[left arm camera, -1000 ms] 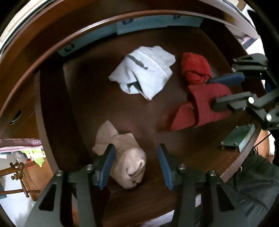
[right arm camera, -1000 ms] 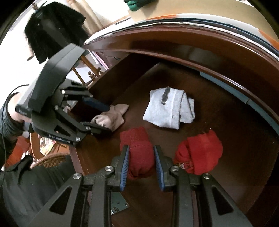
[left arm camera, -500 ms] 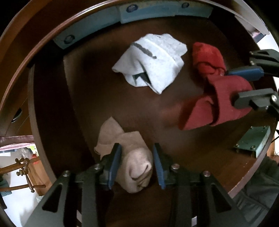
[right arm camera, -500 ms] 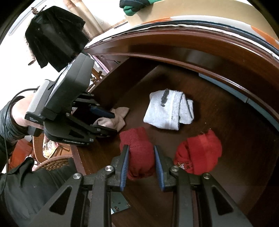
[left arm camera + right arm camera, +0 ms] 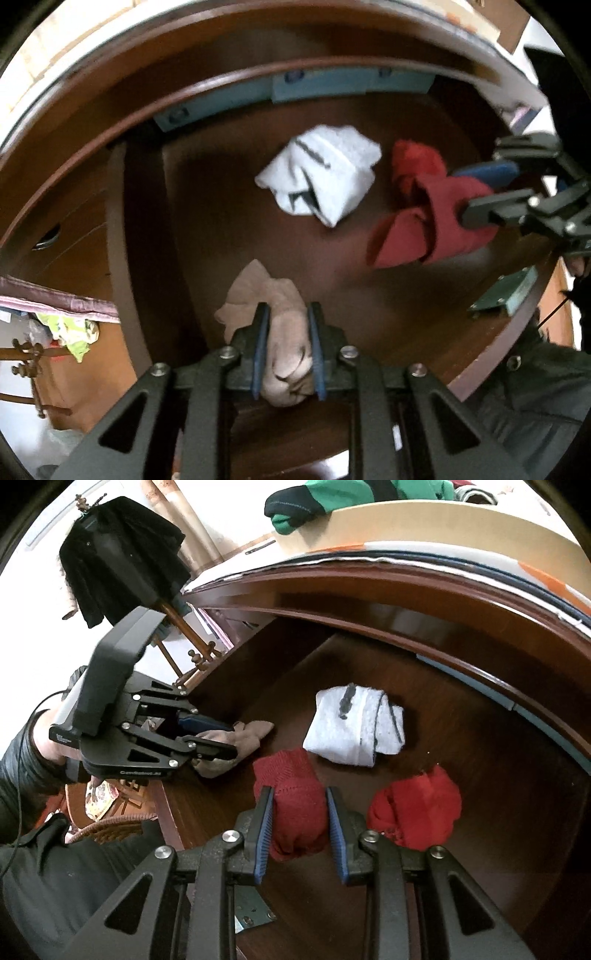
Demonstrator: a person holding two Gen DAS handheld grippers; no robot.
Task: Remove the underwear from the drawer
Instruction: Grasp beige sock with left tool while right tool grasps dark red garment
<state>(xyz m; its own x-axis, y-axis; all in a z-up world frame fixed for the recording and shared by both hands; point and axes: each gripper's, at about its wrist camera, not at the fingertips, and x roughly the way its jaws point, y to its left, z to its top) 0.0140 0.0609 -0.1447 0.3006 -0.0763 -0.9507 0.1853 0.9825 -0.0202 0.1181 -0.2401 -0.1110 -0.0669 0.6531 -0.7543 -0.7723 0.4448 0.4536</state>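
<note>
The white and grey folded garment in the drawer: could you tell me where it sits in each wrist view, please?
Left wrist view: the white and grey garment lies upper centre, on the drawer floor, left of the bright red bundle.
Right wrist view: the same garment lies right of centre, above the right gripper.
Shared landmark: the bright red bundle beside it.

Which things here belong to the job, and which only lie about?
Job: drawer; beige piece, in left gripper; dark red piece, in right gripper; white piece; bright red piece.
Lying about: black coat; green garment.
</note>
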